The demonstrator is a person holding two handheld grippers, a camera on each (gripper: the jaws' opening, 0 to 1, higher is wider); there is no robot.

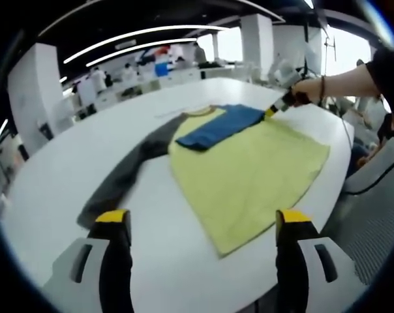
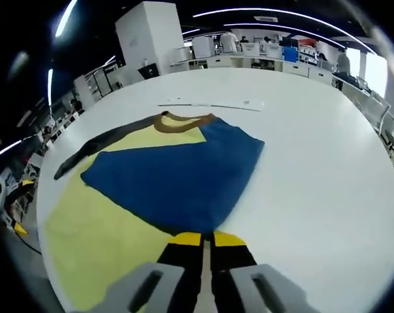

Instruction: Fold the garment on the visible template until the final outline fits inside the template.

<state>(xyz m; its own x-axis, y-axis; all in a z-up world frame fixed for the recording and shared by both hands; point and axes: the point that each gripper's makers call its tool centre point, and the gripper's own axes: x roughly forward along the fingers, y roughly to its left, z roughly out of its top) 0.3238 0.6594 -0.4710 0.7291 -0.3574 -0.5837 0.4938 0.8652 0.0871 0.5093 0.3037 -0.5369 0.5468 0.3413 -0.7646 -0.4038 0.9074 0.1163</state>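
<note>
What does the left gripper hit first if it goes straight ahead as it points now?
Likely the yellow shirt body on the white table, which lies ahead between the open left gripper jaws; depth unclear.

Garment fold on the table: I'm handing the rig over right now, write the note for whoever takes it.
Right gripper: jaws shut on the blue sleeve, which is folded across the yellow body.
Left gripper: jaws open, empty, above the white table near the hem.
Grey sleeve lies stretched out flat, unfolded.
Done: blue sleeve is over the body.
Left: release it, fold the grey sleeve in, then fold the body. I cannot make out the template outline, so check the fit.
</note>
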